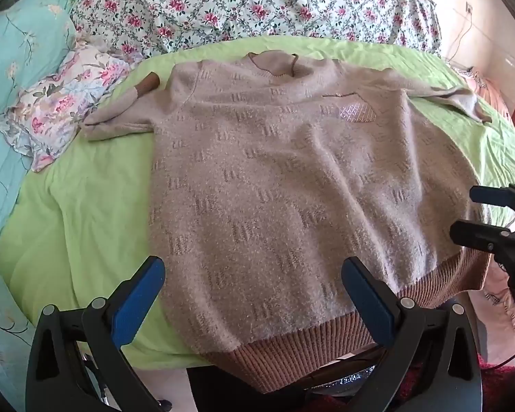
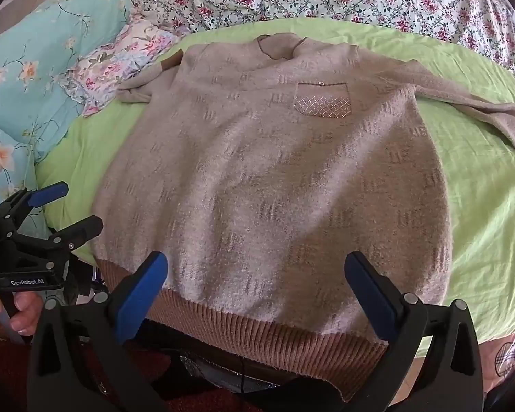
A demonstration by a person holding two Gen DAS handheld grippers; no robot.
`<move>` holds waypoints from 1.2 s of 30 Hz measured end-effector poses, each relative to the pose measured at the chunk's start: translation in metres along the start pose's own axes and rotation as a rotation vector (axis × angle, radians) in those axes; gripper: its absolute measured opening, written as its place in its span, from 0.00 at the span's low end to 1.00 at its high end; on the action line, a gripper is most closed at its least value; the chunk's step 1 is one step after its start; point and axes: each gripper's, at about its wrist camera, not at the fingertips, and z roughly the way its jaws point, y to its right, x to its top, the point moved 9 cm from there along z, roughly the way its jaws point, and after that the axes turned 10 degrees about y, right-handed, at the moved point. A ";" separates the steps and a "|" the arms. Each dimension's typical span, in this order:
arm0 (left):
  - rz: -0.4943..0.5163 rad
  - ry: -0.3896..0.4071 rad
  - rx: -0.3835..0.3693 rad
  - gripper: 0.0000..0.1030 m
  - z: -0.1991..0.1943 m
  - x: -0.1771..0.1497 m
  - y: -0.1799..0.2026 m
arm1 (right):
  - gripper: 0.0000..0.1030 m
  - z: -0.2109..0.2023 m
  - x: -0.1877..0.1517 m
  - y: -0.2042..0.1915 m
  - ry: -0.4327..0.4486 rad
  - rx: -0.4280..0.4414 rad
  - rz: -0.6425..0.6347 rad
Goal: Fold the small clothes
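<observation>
Beige knitted sweater [image 1: 292, 185] spread flat, front up, on a bed's green sheet [image 1: 96, 185].

Its ribbed brown hem [image 2: 257, 336] hangs at the near bed edge; one sleeve lies out to each side, and a sparkly chest pocket [image 2: 322, 101] faces up. The left tool [image 1: 254, 295] and right tool [image 2: 255, 292] hover just above the hem, each spread wide and holding nothing. A floral quilt [image 1: 257, 3] and pillow [image 1: 65, 103] lie beyond.

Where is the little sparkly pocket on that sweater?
The sparkly pocket sits on the sweater chest, right of centre in both views, just below and right of the collar.
</observation>
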 end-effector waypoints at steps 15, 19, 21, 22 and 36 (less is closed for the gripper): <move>0.000 0.016 0.001 1.00 0.003 0.008 0.003 | 1.00 -0.002 0.002 0.001 0.001 -0.024 -0.037; -0.011 0.023 -0.006 1.00 -0.002 0.006 -0.001 | 1.00 -0.002 0.002 0.001 0.000 -0.023 -0.037; -0.010 0.024 -0.006 1.00 -0.002 0.006 -0.001 | 1.00 -0.002 0.003 0.001 0.000 -0.024 -0.038; -0.010 0.025 -0.006 1.00 -0.002 0.006 -0.001 | 1.00 -0.002 0.003 0.001 0.001 -0.025 -0.038; -0.016 0.032 -0.005 1.00 0.000 0.007 -0.001 | 1.00 -0.003 0.005 0.006 -0.002 -0.027 -0.038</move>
